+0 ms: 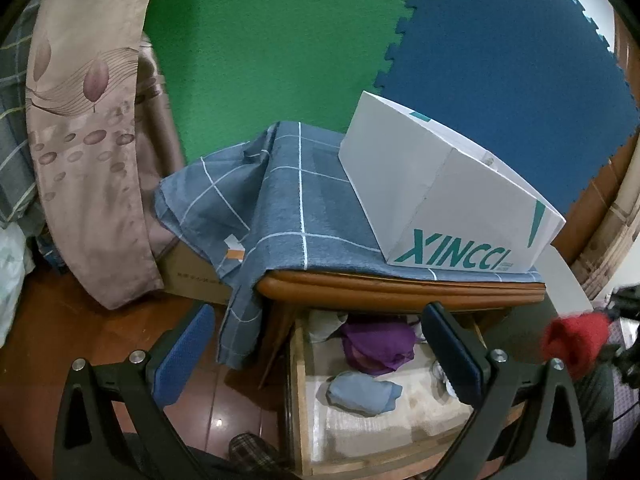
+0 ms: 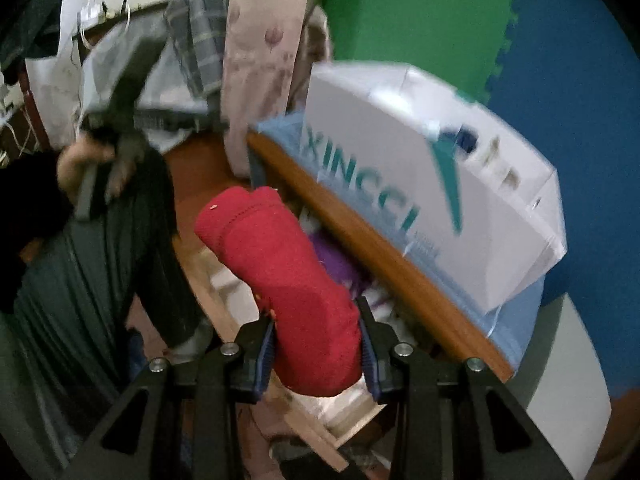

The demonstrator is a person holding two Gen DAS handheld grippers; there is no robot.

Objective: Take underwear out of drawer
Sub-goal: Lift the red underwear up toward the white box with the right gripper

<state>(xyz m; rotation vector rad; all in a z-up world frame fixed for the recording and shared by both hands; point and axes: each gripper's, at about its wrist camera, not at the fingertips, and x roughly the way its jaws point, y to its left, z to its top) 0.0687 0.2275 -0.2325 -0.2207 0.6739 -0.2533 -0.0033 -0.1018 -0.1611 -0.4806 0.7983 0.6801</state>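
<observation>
Red underwear (image 2: 296,292), clamped in right tool (image 2: 318,344)

A home bedroom: a flowered curtain (image 1: 92,128) hangs beside a wooden nightstand (image 1: 400,290), its open drawer (image 1: 298,392) holding folded clothes (image 1: 362,392).

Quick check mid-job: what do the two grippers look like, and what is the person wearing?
Both the left gripper and right gripper have black angular fingers with silver bolts and ribbed blue pads. The person wears a dark sleeve.
</observation>
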